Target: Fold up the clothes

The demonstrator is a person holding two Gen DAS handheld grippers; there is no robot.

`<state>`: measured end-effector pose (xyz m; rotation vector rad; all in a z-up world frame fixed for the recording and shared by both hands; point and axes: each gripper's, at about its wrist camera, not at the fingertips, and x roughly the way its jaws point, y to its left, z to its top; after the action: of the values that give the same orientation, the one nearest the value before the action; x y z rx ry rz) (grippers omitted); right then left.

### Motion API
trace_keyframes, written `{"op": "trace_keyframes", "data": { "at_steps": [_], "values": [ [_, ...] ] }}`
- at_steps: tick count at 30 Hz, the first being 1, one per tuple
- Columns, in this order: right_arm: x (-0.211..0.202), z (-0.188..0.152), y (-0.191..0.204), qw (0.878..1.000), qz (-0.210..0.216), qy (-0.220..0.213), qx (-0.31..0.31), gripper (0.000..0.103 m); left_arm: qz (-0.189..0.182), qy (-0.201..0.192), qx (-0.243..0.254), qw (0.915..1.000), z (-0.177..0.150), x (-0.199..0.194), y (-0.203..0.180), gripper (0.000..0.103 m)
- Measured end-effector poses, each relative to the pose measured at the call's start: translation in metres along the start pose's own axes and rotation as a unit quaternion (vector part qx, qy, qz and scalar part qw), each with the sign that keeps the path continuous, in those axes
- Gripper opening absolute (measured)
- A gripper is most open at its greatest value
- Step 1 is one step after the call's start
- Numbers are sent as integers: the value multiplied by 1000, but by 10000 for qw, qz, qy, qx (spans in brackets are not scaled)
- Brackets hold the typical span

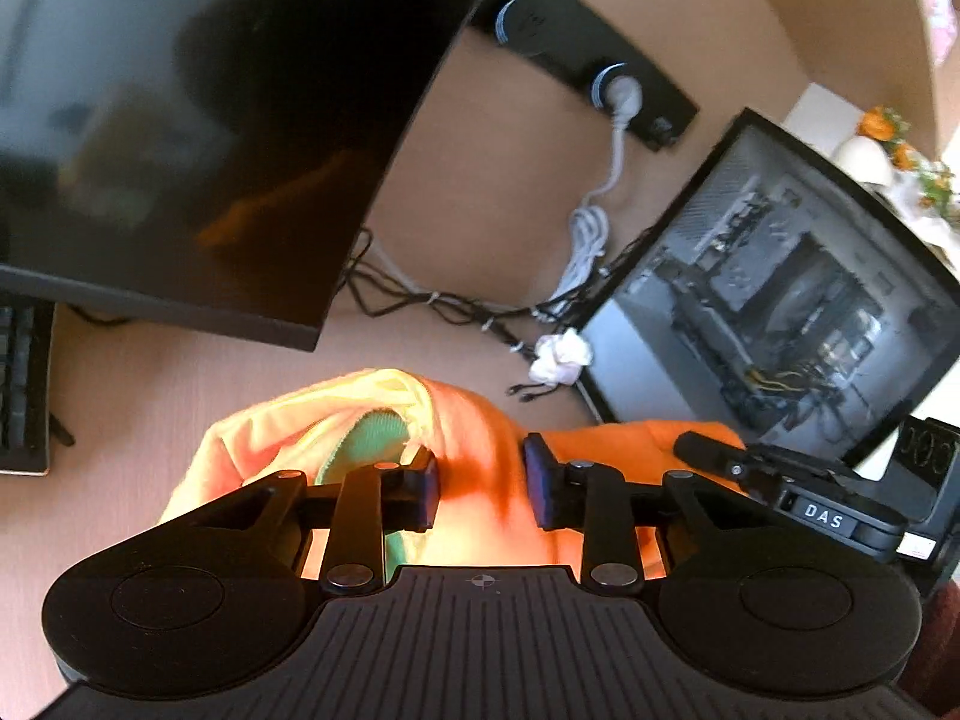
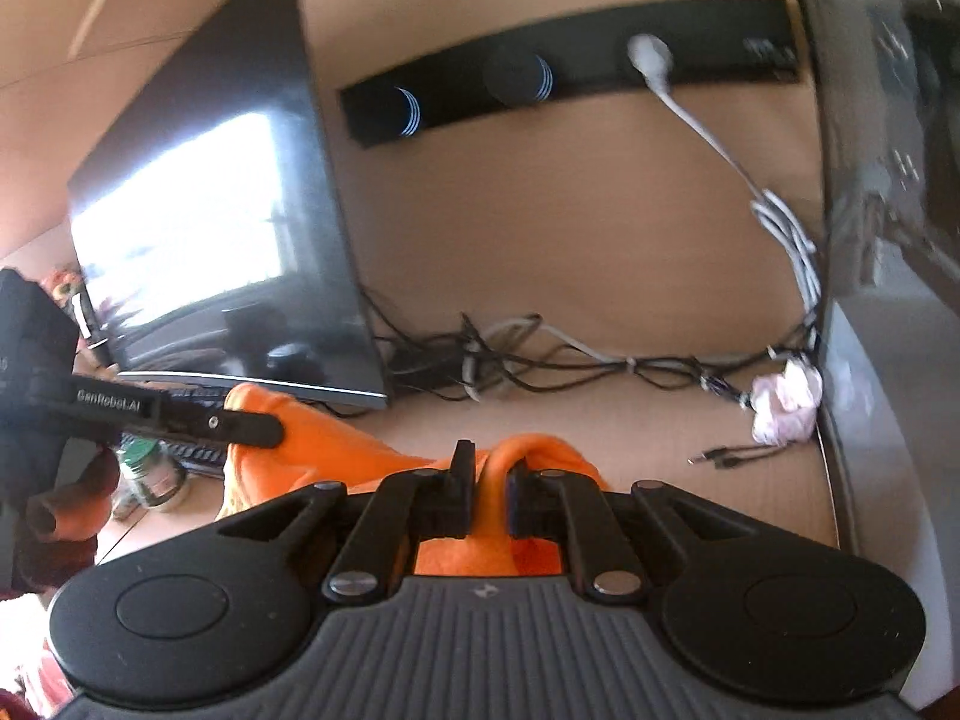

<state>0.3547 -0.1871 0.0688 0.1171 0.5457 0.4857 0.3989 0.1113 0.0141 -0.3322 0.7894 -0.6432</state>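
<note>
The left gripper (image 1: 480, 483) has its jaws apart, with orange cloth (image 1: 474, 420) between them. The right gripper (image 2: 487, 489) has its jaws nearly together, pinching a fold of the cloth.

The keyboard (image 1: 21, 384) is cut off at nine o'clock; the right tool (image 2: 486, 495) hides the pinched orange garment (image 2: 336, 450) fold.

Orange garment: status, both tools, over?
Left tool open around orange fabric garment. Right tool shut on a ridge. Black monitor, tangled black cables close behind.
</note>
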Motion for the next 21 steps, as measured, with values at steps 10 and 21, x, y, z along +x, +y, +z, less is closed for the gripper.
{"op": "trace_keyframes", "data": {
  "at_steps": [10, 21],
  "values": [
    [-31, -56, 15, 9971, 19, 754, 71, 9, -146, 811, -394, 9958, -69, -16, 22, 31],
    [-13, -159, 22, 9792, -718, 1773, 677, 9, -228, 1720, -94, 9848, -114, -7, 37, 38]
  ]
}}
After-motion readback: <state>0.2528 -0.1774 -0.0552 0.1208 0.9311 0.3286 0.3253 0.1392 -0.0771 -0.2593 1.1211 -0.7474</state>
